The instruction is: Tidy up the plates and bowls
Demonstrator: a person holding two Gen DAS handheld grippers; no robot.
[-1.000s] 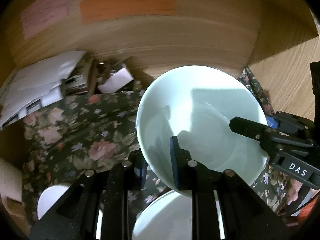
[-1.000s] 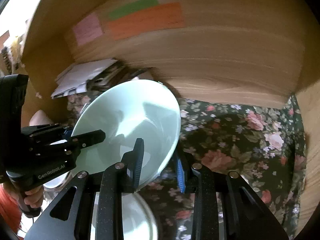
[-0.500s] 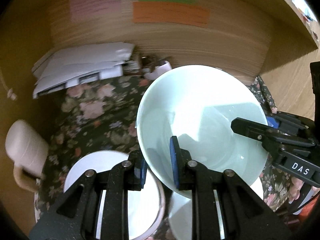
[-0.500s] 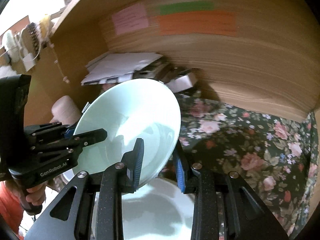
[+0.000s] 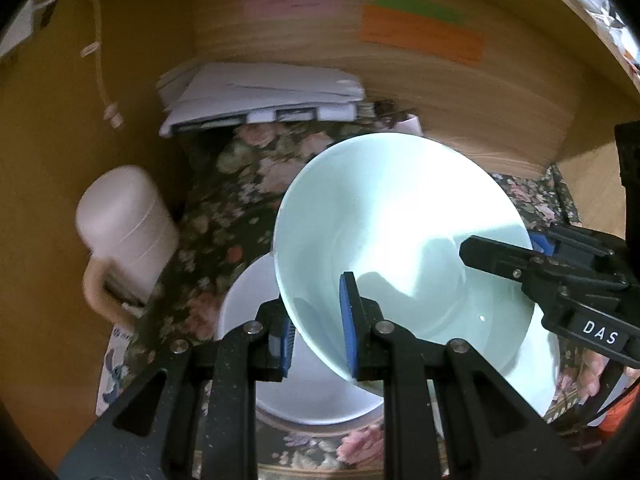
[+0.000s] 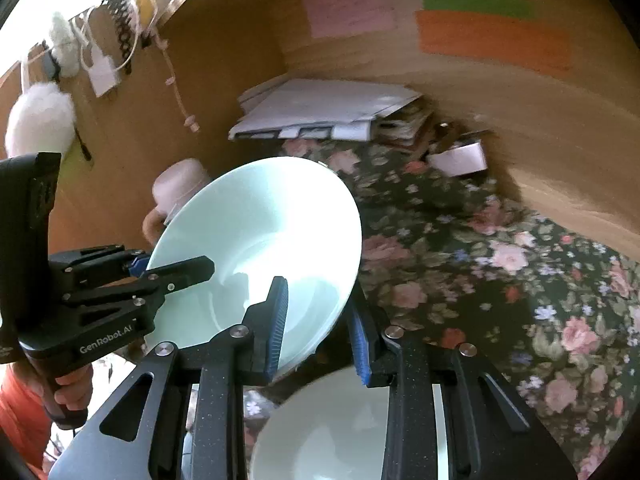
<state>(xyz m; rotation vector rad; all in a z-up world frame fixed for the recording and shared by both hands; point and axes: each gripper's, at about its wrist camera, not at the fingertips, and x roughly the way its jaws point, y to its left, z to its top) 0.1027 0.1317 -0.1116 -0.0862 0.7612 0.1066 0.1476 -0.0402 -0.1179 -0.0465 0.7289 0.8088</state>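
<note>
A pale green bowl (image 5: pixel 400 216) hangs tilted in the air, held by both grippers. My left gripper (image 5: pixel 318 324) is shut on its near-left rim. My right gripper (image 6: pixel 320 324) is shut on the opposite rim and shows in the left wrist view (image 5: pixel 520 264) at the right. The bowl also shows in the right wrist view (image 6: pixel 260 248), with the left gripper (image 6: pixel 176 276) on its left edge. Below the held bowl sits a white bowl (image 5: pixel 304 392), also visible in the right wrist view (image 6: pixel 340 432).
A floral cloth (image 6: pixel 500 280) covers the wooden shelf. A pink lidded mug (image 5: pixel 124 224) stands at the left. A stack of white papers (image 5: pixel 260 96) and small boxes (image 6: pixel 456 156) lie at the back. Coloured notes (image 6: pixel 492 36) stick on the back wall.
Both grippers have carried the green bowl leftward over the cloth. The pink mug and the white bowl underneath have come into view. Both grips are unchanged.
</note>
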